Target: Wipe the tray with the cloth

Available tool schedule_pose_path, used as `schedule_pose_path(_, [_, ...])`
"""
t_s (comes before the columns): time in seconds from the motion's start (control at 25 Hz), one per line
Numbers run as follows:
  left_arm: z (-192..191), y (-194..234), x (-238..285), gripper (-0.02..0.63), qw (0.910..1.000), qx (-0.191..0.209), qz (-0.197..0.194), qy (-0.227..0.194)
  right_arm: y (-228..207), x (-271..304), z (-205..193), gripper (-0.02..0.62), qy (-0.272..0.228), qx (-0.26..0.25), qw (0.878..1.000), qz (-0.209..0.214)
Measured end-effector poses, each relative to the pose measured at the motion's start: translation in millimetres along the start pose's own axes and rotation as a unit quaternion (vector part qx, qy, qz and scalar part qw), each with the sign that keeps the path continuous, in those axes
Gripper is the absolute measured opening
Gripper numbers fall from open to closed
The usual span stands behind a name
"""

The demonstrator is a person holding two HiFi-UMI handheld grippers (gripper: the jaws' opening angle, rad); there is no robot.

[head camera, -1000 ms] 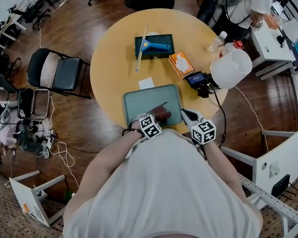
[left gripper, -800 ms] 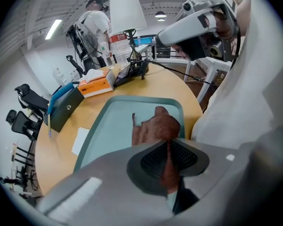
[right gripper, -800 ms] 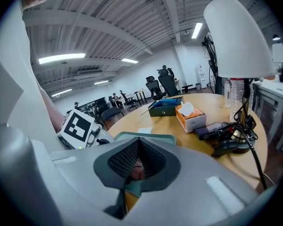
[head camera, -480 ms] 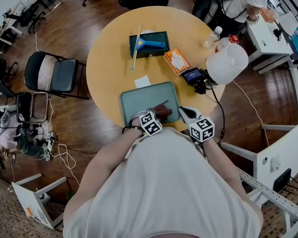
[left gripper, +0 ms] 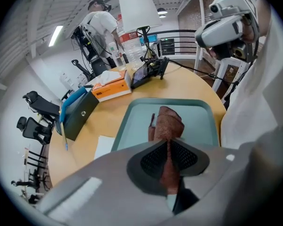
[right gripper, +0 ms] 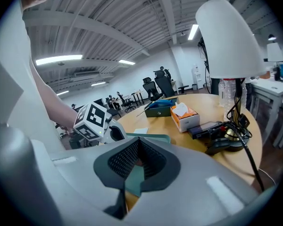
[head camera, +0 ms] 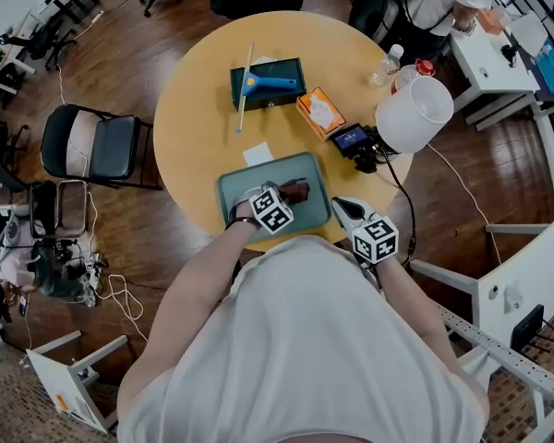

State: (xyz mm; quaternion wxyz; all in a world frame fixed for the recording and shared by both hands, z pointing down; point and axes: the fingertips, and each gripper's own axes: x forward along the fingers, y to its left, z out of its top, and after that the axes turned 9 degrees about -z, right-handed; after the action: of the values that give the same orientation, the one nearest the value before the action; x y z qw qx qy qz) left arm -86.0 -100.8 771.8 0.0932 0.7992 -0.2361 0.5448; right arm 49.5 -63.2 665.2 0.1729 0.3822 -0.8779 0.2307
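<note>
Bright ceiling strips light evenly; fisheye edges warp, darken.

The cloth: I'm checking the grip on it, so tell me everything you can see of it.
The cloth is reddish-brown, with a nubby, towel-like look, bunched into a narrow wad. The left gripper is shut on its near end; the far end seems to rest on the floor of the teal tray, toward the middle. A thin dark strip shows along its left side. Nothing else touches it.

Open office or lab, office chairs, white desks, ceiling strip lights
</note>
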Motion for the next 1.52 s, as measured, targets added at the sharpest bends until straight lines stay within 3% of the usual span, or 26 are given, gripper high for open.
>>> schedule_pose_path(0.44, [-8.4, 65.7, -3.7, 0.029, 0.9968, -0.041, 0.065, 0.022, -13.1, -3.9, -2.4, 0.003, 0.001, 0.01, 1.0, -0.011])
schedule_pose_path(0.76, [-10.0, 76.4, 4.3, 0.029, 0.996, -0.041, 0.074, 0.027, -22.0, 0.6, 2.6, 0.003, 0.0, 0.007, 1.0, -0.017])
schedule_pose_path(0.96, [-21.2, 59.1, 11.9, 0.029, 0.9963, -0.048, 0.066, 0.026, -5.6, 4.4, -20.6, 0.003, 0.012, 0.017, 1.0, -0.01])
schedule_pose_path(1.28, [19.2, 65.5, 24.0, 0.029, 0.9965, -0.034, 0.075, 0.013, -20.2, -1.7, -10.1, 0.003, 0.006, 0.002, 1.0, -0.027])
schedule_pose_path(1.52, [19.4, 43.2, 28.5, 0.029, 0.9989, -0.025, 0.034, 0.019, -16.5, -2.6, -9.5, 0.003, 0.005, 0.005, 1.0, -0.023])
